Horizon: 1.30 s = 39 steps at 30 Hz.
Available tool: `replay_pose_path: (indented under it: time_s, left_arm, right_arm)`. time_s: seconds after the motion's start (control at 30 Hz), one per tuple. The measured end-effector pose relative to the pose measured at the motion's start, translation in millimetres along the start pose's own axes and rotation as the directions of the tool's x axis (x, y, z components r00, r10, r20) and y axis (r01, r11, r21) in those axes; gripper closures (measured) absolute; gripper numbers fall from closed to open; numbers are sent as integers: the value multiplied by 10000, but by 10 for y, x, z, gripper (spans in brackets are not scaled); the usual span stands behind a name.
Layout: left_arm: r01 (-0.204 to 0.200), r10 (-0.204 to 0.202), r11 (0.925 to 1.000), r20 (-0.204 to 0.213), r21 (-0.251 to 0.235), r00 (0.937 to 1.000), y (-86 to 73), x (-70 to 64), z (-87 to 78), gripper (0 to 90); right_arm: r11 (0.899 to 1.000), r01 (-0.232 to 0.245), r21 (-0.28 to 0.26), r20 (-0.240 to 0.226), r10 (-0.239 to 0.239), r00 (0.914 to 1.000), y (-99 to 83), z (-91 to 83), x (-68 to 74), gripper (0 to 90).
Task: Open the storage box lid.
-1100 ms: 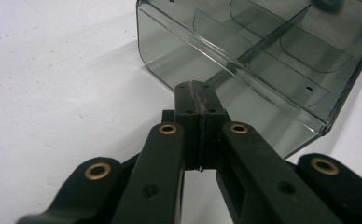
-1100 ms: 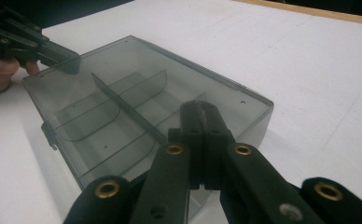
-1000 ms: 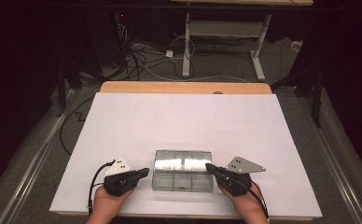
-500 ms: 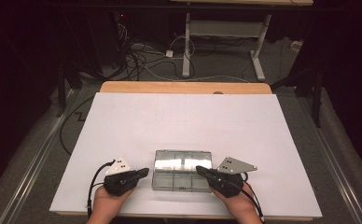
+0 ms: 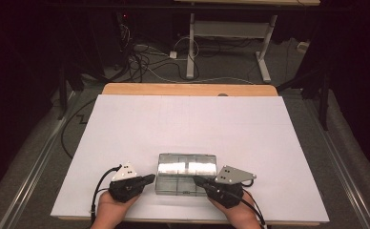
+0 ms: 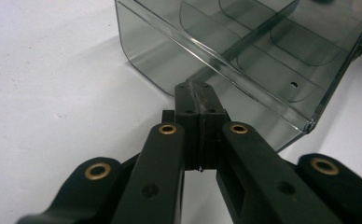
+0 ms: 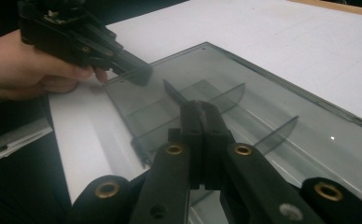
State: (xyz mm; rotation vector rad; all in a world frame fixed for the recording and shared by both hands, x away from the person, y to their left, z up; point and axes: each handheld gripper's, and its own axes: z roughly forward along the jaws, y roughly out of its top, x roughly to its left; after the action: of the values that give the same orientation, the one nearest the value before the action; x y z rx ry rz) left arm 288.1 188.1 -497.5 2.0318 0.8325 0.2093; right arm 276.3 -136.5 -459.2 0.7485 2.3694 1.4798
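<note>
Working at a clear compartment box (image 5: 187,173), low centre of the high view, on the bench (image 5: 188,119). Left tongs (image 5: 147,180) pressed closed at its left wall; right tongs (image 5: 198,182) closed over its near edge. Next, probably: prying up the lid.

Smoky see-through plastic box (image 5: 186,173), lid shut, dividers visible inside, lying flat near the front edge of the white table (image 5: 188,119).
</note>
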Motion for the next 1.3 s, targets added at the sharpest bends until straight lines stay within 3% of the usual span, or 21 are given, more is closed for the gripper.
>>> replay_pose_path:
  time_s: [0.4,0.53,0.67,0.87,1.3]
  left_arm:
    - [-221,220,9996,53,201,9997,8,-24,21,876]
    - [-216,216,9996,34,181,9998,7,-29,18,876]
    - [-191,190,9997,86,165,9998,7,-25,16,877]
    - [-234,234,9996,2,165,9997,7,-39,19,877]
    - [-223,223,9996,-3,158,9998,6,-42,19,877]
  right_arm:
    - [9997,210,120,-722,-201,9972,-1,65,164,900]
    - [9999,-38,101,-1163,49,9932,-17,83,220,900]
    - [9995,189,271,-1273,-153,9917,-49,107,287,900]
    - [9974,155,710,-1544,-44,9880,-138,164,323,900]
    - [9879,-57,1550,-1348,269,9905,-281,270,306,900]
